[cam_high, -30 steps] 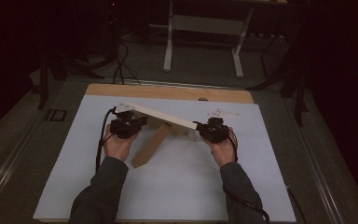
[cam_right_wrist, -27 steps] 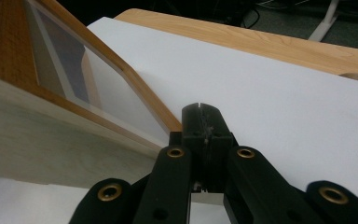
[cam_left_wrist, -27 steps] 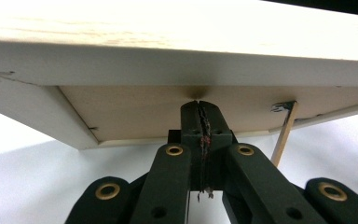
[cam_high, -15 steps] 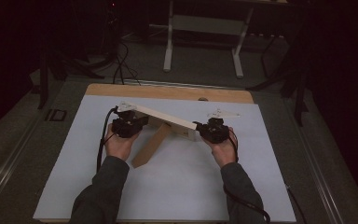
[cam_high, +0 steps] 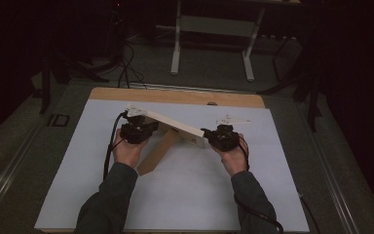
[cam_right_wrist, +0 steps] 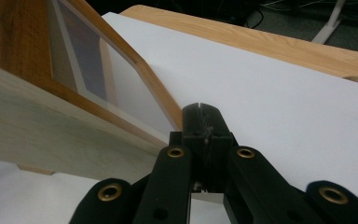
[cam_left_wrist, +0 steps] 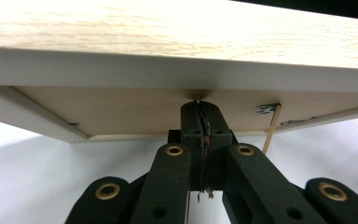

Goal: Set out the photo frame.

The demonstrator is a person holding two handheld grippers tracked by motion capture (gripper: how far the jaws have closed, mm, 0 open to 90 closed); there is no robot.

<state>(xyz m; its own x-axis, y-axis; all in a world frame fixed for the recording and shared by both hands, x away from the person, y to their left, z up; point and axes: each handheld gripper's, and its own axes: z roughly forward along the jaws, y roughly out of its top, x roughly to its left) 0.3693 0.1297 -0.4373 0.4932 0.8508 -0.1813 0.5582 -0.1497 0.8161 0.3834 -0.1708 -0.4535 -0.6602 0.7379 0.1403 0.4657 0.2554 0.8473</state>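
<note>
A long pale wooden board (cam_high: pixel 175 126) slants across the white sheet between my two grippers, and a second, browner board (cam_high: pixel 158 152) angles down from under it toward the lower left. My left gripper (cam_high: pixel 141 127) is at the long board's left end. In the left gripper view its jaws (cam_left_wrist: pixel 200 105) are shut with nothing between them, tips right up against the underside of the board (cam_left_wrist: pixel 177 37). My right gripper (cam_high: pixel 220 135) is at the board's right end. In the right gripper view it (cam_right_wrist: pixel 201 108) is shut and empty beside the board's face (cam_right_wrist: pixel 51 135).
A white sheet (cam_high: pixel 190 190) covers most of the wooden table (cam_high: pixel 175 96). A thin wooden peg (cam_left_wrist: pixel 271 133) sticks out under the board. Beyond the table, on the dark floor, stand a pale desk frame (cam_high: pixel 209 44) and cables (cam_high: pixel 126 63).
</note>
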